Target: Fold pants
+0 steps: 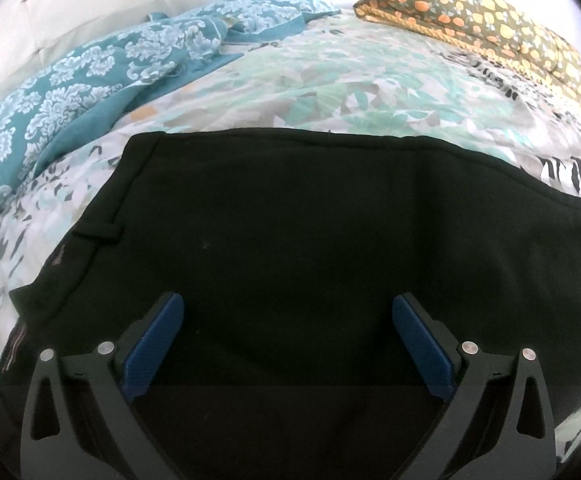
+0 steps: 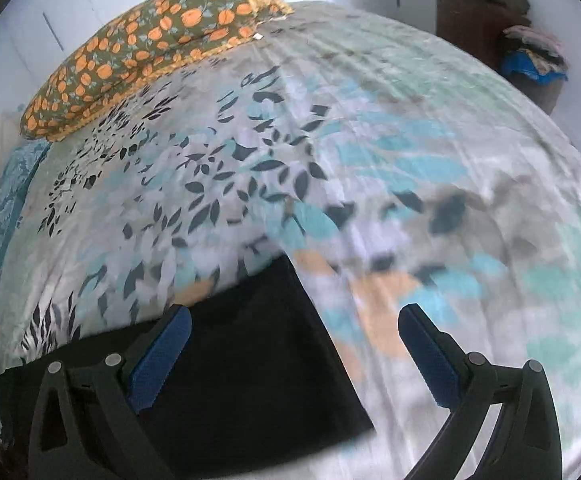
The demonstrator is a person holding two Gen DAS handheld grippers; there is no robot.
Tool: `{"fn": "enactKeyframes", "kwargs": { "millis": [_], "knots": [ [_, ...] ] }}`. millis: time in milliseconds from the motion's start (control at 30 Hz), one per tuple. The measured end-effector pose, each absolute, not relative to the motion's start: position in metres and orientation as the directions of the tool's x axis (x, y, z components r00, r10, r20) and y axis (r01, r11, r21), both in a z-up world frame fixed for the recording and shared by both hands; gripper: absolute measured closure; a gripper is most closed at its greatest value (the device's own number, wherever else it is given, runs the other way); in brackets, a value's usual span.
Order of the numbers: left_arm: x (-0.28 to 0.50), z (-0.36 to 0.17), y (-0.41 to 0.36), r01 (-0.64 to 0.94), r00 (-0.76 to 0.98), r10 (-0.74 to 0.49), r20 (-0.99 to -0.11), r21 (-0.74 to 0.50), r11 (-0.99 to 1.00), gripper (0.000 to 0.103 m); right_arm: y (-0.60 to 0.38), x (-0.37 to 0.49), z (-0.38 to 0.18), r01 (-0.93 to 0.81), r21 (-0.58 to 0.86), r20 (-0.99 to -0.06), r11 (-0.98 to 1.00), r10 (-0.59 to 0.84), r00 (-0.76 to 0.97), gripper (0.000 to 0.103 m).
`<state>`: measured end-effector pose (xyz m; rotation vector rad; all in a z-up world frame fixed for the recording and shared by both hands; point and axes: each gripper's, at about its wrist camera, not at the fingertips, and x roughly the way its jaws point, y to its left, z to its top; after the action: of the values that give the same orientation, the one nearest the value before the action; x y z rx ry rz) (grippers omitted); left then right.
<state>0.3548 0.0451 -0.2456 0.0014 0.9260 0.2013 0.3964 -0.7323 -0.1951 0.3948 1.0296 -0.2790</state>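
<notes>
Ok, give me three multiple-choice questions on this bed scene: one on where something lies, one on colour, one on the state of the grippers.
1. The orange-print pillow lies:
A. on the pants
B. at the bed's far side
C. on the floor

2. The pants are:
A. black
B. red
C. white

3. The left gripper and right gripper are:
A. both open
B. both shut
C. one shut

Answers: 1 B, it lies beyond the floral bedspread; 2 A, dark cloth throughout; 3 A, the blue fingers stand apart and grip nothing.
</notes>
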Motion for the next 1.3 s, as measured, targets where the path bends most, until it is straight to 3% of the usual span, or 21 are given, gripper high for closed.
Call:
{"fn": "enactKeyframes", "kwargs": {
  "millis": [33,100,167,200,233,267,567,833,967,1100,1233,1300],
  "knots": [
    [0.355,-0.246,0.045,-0.172,0.584,0.174,-0.793,0.088,0.981,0.001,-0.729,0.402,-0.199,0.402,0.178,-0.878,0.898,-0.04,0.477,0.005],
    [0.355,-0.246,0.045,-0.173,0.585,0.175,-0.792,0.09,0.981,0.001,-0.729,0.413,-0.209,0.391,0.164,-0.894,0.905,-0.03,0.446,0.025],
    [0.355,-0.247,0.045,-0.174,0.582,0.175,-0.794,0.089,0.981,0.001,-0.727,0.417,-0.219,0.379,0.172,-0.906,0.909,-0.005,0.424,0.057],
    [0.355,-0.247,0.044,-0.174,0.583,0.176,-0.794,0.09,0.981,0.001,-0.725,0.414,-0.216,0.379,0.159,-0.9,0.911,-0.024,0.436,0.066],
    [0.355,-0.247,0.044,-0.174,0.583,0.176,-0.793,0.09,0.981,0.001,-0.724,0.41,-0.212,0.374,0.165,-0.889,0.913,-0.027,0.458,0.086],
    [0.355,-0.247,0.045,-0.174,0.583,0.177,-0.793,0.091,0.981,0.001,-0.721,0.404,-0.205,0.364,0.175,-0.877,0.915,-0.024,0.481,0.089],
    [0.357,-0.246,0.043,-0.174,0.579,0.192,-0.793,0.109,0.979,0.001,-0.661,0.271,-0.124,0.206,0.2,-0.746,0.958,0.013,0.666,0.095],
    [0.36,-0.241,0.041,-0.178,0.543,0.209,-0.813,0.132,0.975,0.001,-0.621,0.083,-0.135,0.417,0.37,-0.743,0.83,-0.006,0.67,0.095],
    [0.354,-0.228,0.04,-0.177,0.479,0.199,-0.855,0.128,0.976,0.001,-0.592,0.042,-0.147,0.514,0.311,-0.792,0.799,-0.081,0.605,0.095],
    [0.319,-0.207,0.048,-0.151,0.472,0.101,-0.876,0.032,0.988,0.001,-0.576,0.032,-0.165,0.592,0.146,-0.858,0.792,-0.197,0.474,0.097],
    [0.277,-0.195,0.071,-0.155,0.458,0.025,-0.889,-0.053,0.986,0.001,-0.583,0.023,-0.159,0.624,0.178,-0.829,0.761,-0.226,0.511,0.095],
    [0.251,-0.196,0.086,-0.155,0.463,0.008,-0.886,-0.072,0.985,0.001,-0.584,0.012,-0.145,0.621,0.24,-0.787,0.747,-0.225,0.575,0.077]
  ]
}}
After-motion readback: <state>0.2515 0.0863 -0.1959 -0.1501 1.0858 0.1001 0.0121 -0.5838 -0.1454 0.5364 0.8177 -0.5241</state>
